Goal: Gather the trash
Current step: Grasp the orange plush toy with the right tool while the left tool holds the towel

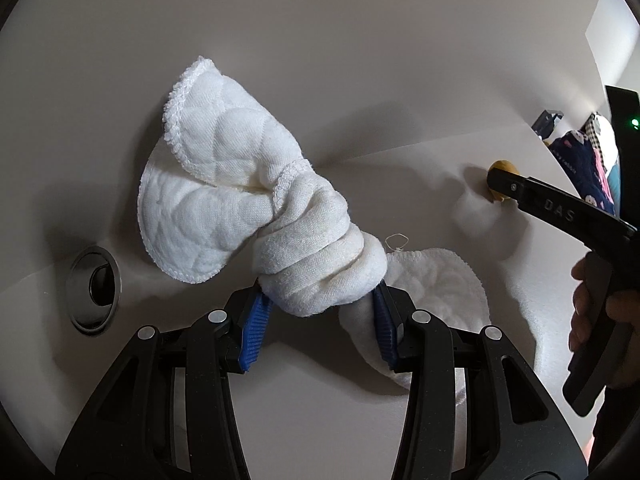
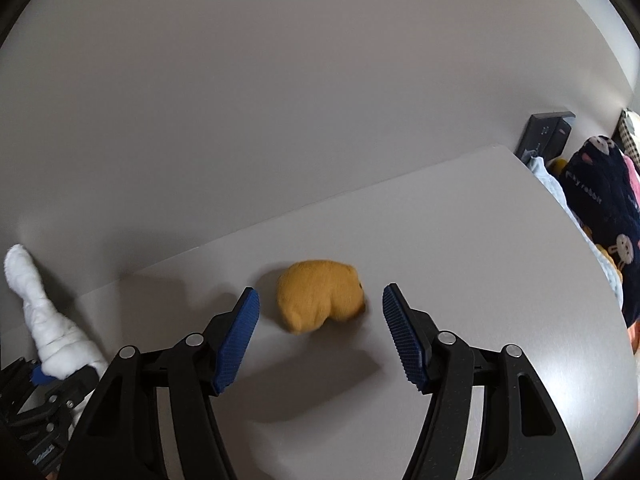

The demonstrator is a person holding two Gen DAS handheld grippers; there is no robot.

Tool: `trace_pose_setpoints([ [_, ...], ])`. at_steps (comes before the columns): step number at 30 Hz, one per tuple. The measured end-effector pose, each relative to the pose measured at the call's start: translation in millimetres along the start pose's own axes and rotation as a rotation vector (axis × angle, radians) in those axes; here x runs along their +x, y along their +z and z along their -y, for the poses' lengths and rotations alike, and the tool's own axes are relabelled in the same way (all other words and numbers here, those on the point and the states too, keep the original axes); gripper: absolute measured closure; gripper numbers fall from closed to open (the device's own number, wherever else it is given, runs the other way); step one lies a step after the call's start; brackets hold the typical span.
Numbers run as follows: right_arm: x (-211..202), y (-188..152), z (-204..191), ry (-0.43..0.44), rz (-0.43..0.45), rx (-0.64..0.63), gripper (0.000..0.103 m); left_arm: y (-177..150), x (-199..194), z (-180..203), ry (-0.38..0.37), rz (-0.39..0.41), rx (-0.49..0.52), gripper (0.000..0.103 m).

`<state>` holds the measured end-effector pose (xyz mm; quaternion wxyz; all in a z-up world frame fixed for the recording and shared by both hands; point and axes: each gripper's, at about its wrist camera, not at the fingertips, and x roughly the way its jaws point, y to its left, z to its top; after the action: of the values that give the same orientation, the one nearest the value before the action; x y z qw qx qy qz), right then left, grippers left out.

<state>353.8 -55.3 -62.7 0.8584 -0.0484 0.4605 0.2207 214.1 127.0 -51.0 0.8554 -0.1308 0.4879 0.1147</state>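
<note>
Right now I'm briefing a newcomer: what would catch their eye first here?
The twisted white cloth clamped in the left gripper, held above the grey table. Then the mustard-yellow plush lump lying on the table, just ahead of the open right gripper.

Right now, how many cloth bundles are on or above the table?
2. The white cloth is twisted, clamped in the left gripper. The yellow bundle lies on the table, between the right gripper fingers, untouched.

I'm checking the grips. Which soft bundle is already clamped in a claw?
The white cloth bundle, pinched in the left claw. The yellow bundle lies free on the table between the right claw's open pads.
</note>
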Motion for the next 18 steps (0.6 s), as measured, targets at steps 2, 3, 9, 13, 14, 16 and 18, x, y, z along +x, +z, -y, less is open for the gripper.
trace_pose_setpoints([
  [2,5,2,0,-0.007,-0.013,-0.007,0.047,0,0,0,-0.003,-0.001,0.000,0.058],
  [3,7,2,0,-0.008,-0.021,-0.009,0.052,-1,0,0,-0.001,0.001,0.000,0.058],
  [9,5,1,4,-0.021,-0.028,-0.001,0.056,-1,-1,0,-0.003,0.003,0.000,0.058],
  [13,-7,-5,10,-0.010,-0.027,0.014,0.056,-4,-8,3,-0.009,0.011,0.012,0.058],
  [14,-12,-8,11,-0.011,-0.025,0.016,0.056,-5,-10,4,-0.011,0.012,0.016,0.058],
  [16,-21,-13,13,-0.007,-0.020,0.025,0.056,-6,-15,6,-0.016,0.016,0.024,0.058],
  [18,-28,-17,17,-0.002,-0.022,0.036,0.056,-9,-20,12,-0.021,0.021,0.043,0.058],
])
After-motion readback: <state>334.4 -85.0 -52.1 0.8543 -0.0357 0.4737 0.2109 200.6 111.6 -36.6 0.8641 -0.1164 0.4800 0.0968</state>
